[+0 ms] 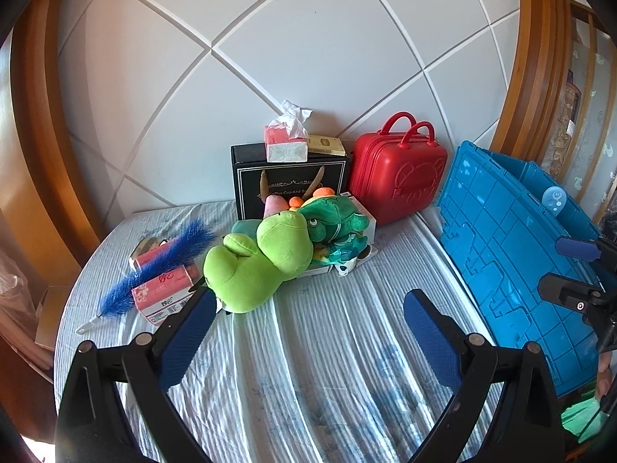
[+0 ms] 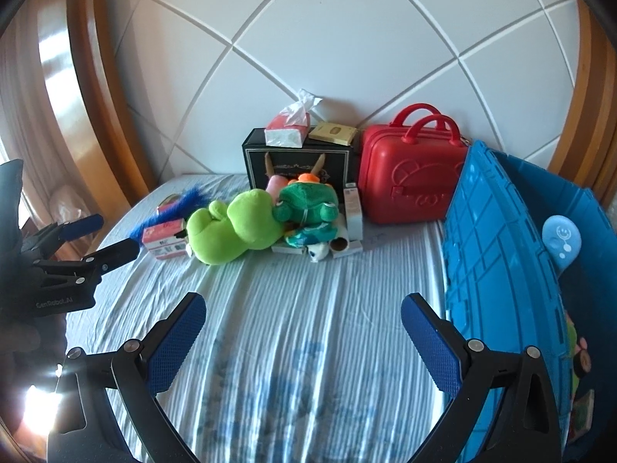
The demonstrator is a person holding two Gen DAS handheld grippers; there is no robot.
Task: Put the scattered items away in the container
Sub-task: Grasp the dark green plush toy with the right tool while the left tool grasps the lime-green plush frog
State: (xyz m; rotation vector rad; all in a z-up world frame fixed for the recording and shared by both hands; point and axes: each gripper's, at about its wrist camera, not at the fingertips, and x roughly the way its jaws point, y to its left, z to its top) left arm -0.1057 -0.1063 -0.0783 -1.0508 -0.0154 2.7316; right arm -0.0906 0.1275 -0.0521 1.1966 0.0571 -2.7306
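A light green plush (image 1: 258,262) (image 2: 227,231) lies on the bed against a dark green plush (image 1: 331,220) (image 2: 306,200). To their left, a blue feather brush (image 1: 154,270) rests across a pink tissue pack (image 1: 166,293) (image 2: 164,239). The blue bin (image 1: 513,270) (image 2: 497,270) stands at the right with its lid flap upright; a pale blue smiley object (image 2: 561,239) sits inside. My left gripper (image 1: 310,332) (image 2: 110,237) is open over bare sheet, its left finger close to the light green plush. My right gripper (image 2: 304,339) (image 1: 565,270) is open and holds nothing, beside the bin.
A black gift box (image 1: 289,185) with a tissue pack (image 1: 287,142) on top and a red case (image 1: 397,177) stand against the white headboard. Small boxes and a cardboard tube (image 2: 339,243) lie under the plush toys. Wooden bed frame curves along both sides.
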